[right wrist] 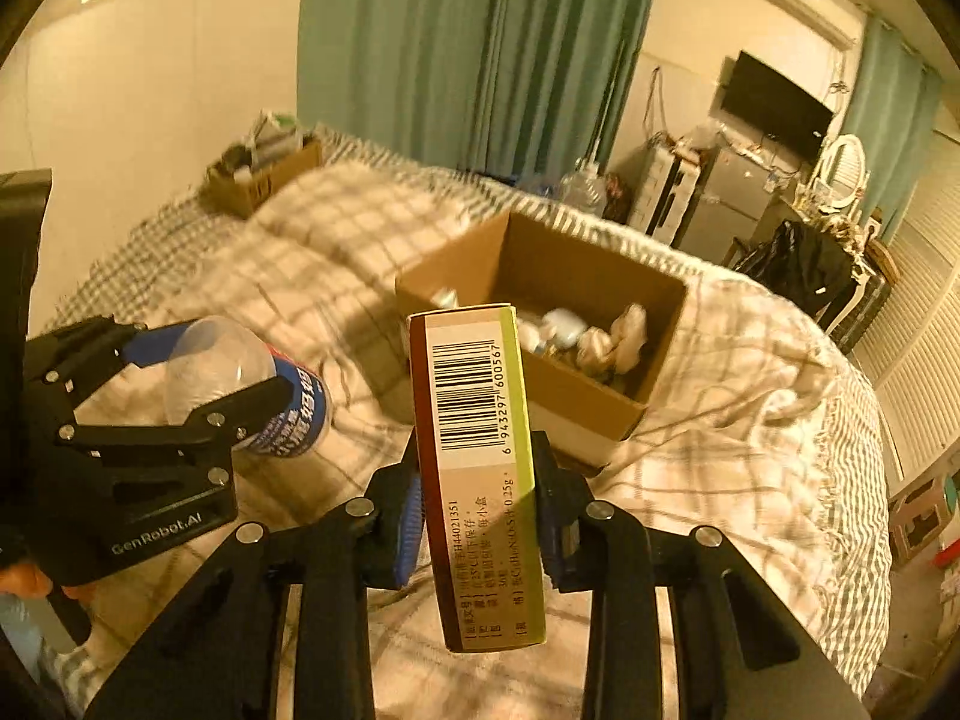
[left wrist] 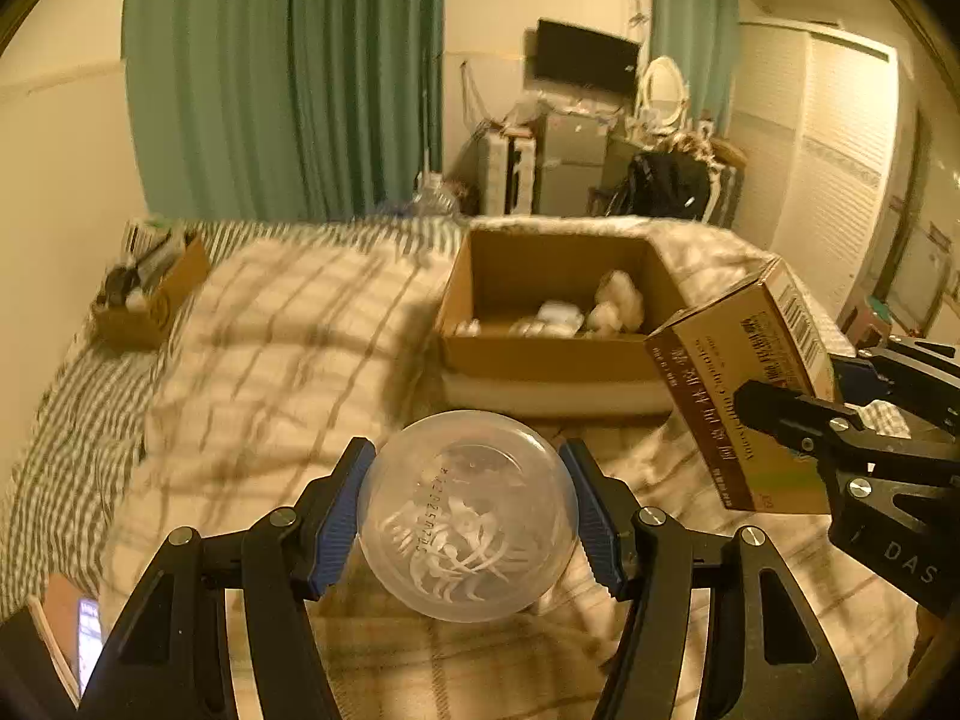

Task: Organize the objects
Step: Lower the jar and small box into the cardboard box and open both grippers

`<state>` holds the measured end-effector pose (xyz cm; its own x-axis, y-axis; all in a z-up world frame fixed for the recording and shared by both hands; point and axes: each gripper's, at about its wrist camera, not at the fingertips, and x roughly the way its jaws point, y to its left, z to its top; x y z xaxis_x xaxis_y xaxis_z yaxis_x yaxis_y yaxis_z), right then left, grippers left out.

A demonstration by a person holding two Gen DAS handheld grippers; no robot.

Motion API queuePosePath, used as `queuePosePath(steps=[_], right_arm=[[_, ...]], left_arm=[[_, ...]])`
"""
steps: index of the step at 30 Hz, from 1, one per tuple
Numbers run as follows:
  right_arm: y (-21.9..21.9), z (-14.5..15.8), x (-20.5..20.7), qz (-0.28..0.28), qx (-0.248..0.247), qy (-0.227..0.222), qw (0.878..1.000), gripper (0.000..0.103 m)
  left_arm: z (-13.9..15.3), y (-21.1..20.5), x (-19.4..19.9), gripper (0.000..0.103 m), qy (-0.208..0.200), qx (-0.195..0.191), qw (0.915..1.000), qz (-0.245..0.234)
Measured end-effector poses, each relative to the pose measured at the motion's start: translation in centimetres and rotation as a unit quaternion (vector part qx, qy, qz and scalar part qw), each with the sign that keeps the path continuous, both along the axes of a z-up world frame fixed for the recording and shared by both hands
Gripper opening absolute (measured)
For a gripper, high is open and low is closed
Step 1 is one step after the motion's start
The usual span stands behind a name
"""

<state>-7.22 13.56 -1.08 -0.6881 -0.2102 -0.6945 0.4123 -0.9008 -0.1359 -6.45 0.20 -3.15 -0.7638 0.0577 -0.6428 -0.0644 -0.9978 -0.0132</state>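
My left gripper (left wrist: 468, 522) is shut on a clear plastic container (left wrist: 468, 516) with white pieces inside and a blue label; it also shows in the right wrist view (right wrist: 252, 384). My right gripper (right wrist: 480, 516) is shut on a medicine box (right wrist: 480, 468) with a barcode, held upright above the bed; the box also shows in the left wrist view (left wrist: 744, 396). An open cardboard box (left wrist: 540, 354) with several white items stands on the bed ahead of both grippers, and it also shows in the right wrist view (right wrist: 600, 402).
A plaid blanket (left wrist: 270, 348) covers the bed. A smaller cardboard box (left wrist: 150, 306) with items sits at the far left by the wall. Green curtains (left wrist: 282, 78), a cluttered desk and a TV (left wrist: 585, 57) stand beyond the bed. A phone (left wrist: 87, 636) lies at the lower left.
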Motion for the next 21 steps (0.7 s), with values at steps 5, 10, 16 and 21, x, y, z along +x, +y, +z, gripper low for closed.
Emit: queuePosePath(steps=[5,10,16,21], right_arm=[[1.0,2.8,0.0,-0.017,-0.014,0.021,1.000,0.030],[1.9,5.5,-1.9,-0.031,-0.027,0.036,0.999,0.030],[2.5,7.7,-5.9,-0.039,-0.041,0.050,0.997,0.030],[2.9,8.3,-10.4,-0.048,-0.046,0.048,0.997,0.030]], left_arm=[[3.1,1.6,-1.1,0.064,0.029,-0.009,0.9991,-0.029],[5.5,1.9,-4.1,0.064,0.034,0.009,0.9986,-0.041],[7.0,2.3,-8.9,0.064,0.038,0.012,0.9983,-0.041],[7.4,2.2,-13.1,0.064,0.045,0.016,0.9986,-0.023]])
